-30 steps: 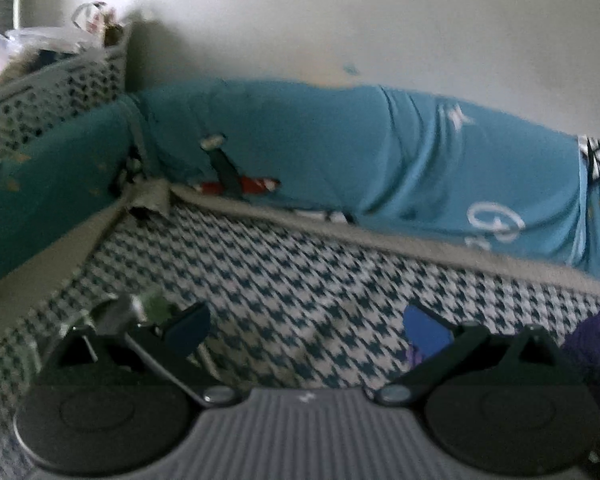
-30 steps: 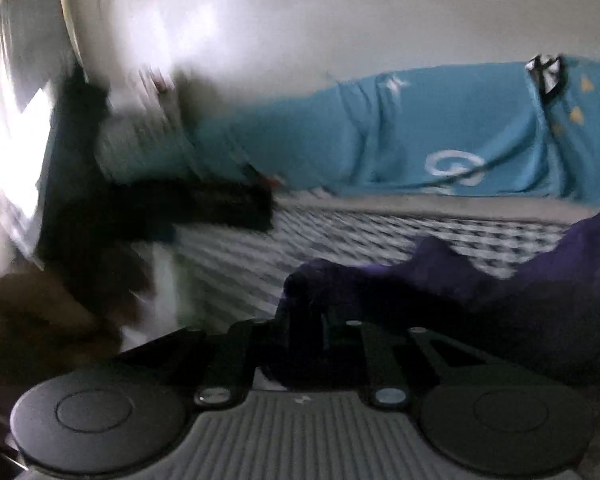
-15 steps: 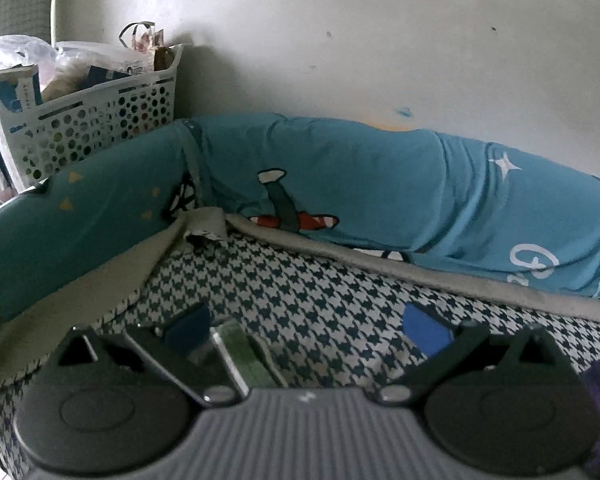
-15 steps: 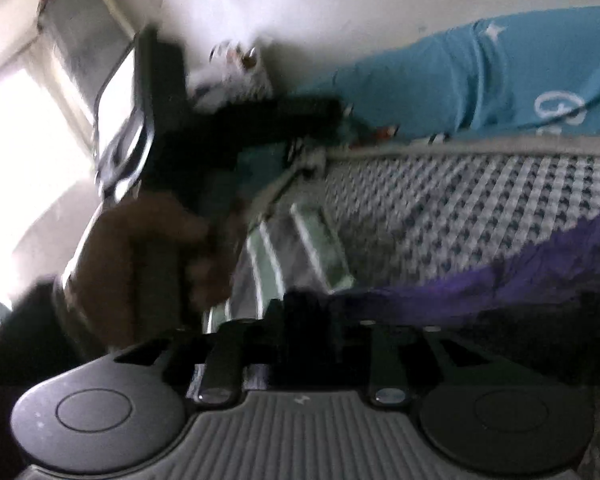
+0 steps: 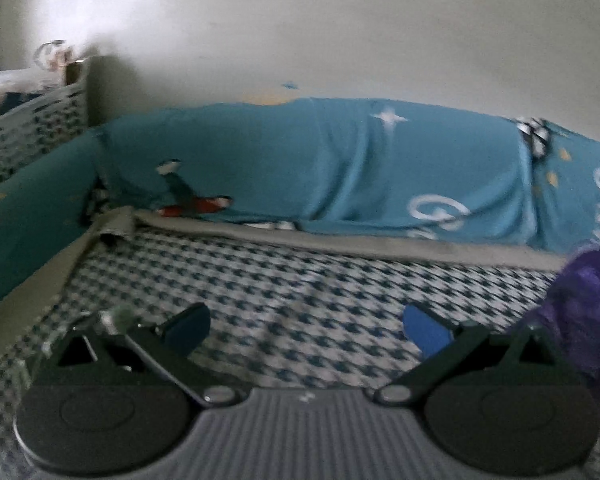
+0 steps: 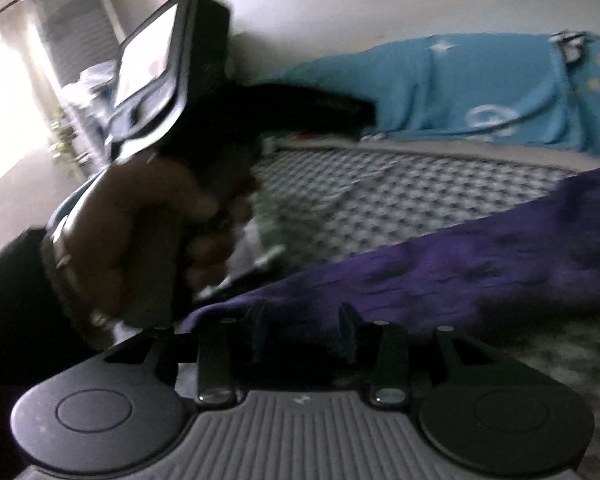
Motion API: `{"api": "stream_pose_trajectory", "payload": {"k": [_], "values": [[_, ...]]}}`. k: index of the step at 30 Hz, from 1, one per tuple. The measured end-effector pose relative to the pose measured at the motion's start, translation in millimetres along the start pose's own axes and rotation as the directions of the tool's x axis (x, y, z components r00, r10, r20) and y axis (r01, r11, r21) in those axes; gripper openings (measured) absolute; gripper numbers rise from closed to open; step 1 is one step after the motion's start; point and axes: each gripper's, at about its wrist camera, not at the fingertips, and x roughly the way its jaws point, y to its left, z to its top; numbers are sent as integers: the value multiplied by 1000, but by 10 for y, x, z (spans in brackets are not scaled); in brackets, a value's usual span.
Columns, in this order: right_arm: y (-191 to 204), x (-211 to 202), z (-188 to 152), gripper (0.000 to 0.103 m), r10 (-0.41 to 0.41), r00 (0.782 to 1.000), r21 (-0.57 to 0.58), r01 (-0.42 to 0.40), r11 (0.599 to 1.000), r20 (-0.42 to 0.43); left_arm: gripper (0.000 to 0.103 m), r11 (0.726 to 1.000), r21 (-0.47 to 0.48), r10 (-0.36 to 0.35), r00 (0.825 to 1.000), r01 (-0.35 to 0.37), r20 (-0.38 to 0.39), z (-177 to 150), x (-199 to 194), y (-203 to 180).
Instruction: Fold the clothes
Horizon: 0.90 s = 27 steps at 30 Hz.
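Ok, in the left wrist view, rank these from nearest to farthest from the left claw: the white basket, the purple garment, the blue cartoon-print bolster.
1. Purple garment: just right of the left claw, beside its right finger.
2. Blue cartoon-print bolster: straight ahead, across the houndstooth sheet.
3. White basket: far left, behind the bolster's corner, against the wall.

Dim and grainy throughout, motion blur smearing the houndstooth cover (image 5: 300, 280), blown-out glare from a window (image 6: 4, 92) at far left, hand (image 6: 140, 216) in deep shadow, fisheye bending and black vignette at corners.
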Motion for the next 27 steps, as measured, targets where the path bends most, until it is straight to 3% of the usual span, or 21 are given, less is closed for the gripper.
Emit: {"api": "stream_pose_trajectory", "payload": {"k": [9,14,20,27], "values": [[-627,-465,-1,43,-207,978,68,204,977,33,103,987,96,-122,991,128,-59,-206,23,-627],[-881,-592,-162,45,-310,951,67,310,948,-1,103,968,134,-199,975,211,-97,-293,-1,-915],[-1197,-746,-394,45,-395,917,94,399,912,-62,103,919,233,-288,946,317,-152,-520,-99,-1307],[-1438,-872,-656,45,-461,877,123,477,871,-133,103,836,348,-361,903,424,-234,-835,-160,-1792]]}}
